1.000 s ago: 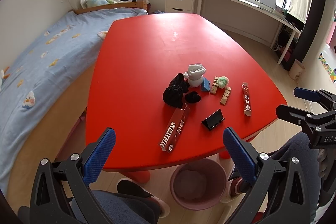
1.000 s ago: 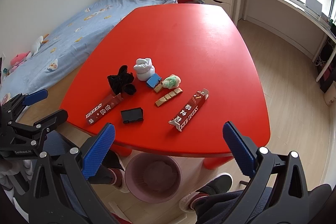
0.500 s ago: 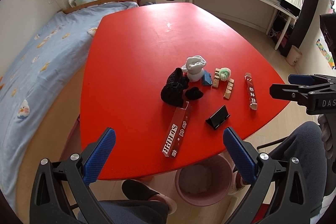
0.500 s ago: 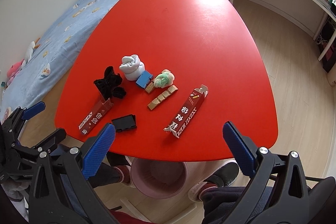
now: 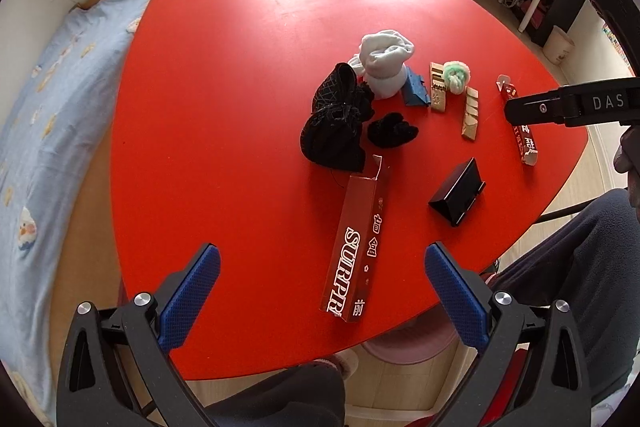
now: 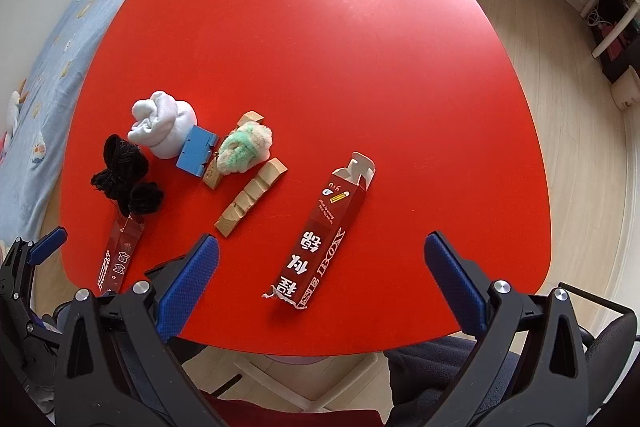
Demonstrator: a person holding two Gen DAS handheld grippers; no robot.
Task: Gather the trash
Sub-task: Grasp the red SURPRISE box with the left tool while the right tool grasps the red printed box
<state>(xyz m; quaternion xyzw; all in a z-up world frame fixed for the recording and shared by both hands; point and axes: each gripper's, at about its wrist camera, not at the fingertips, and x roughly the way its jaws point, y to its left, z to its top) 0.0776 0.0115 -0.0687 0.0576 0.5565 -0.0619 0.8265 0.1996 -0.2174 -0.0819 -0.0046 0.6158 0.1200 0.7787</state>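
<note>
On the red table [image 5: 240,107] lie two long red cardboard boxes. One red box [image 5: 358,243] lies just ahead of my left gripper [image 5: 322,291], which is open and empty above the table's near edge. The other red box [image 6: 324,237], torn at its near end, lies ahead of my right gripper [image 6: 320,279], also open and empty. This second box also shows in the left wrist view [image 5: 520,125], partly behind the right gripper's finger. A pink bin [image 5: 408,345] sits on the floor under the table's near edge.
Around the boxes lie black socks [image 5: 336,123], a white sock bundle [image 5: 384,65], a blue block [image 6: 196,151], a green-white ball [image 6: 246,145], tan wooden pieces [image 6: 250,197] and a black stand [image 5: 458,193]. A bed [image 5: 44,95] runs along the left.
Both grippers have moved forward and down over the table's near edge, so the boxes and clutter look much closer. Nothing on the table has moved.
</note>
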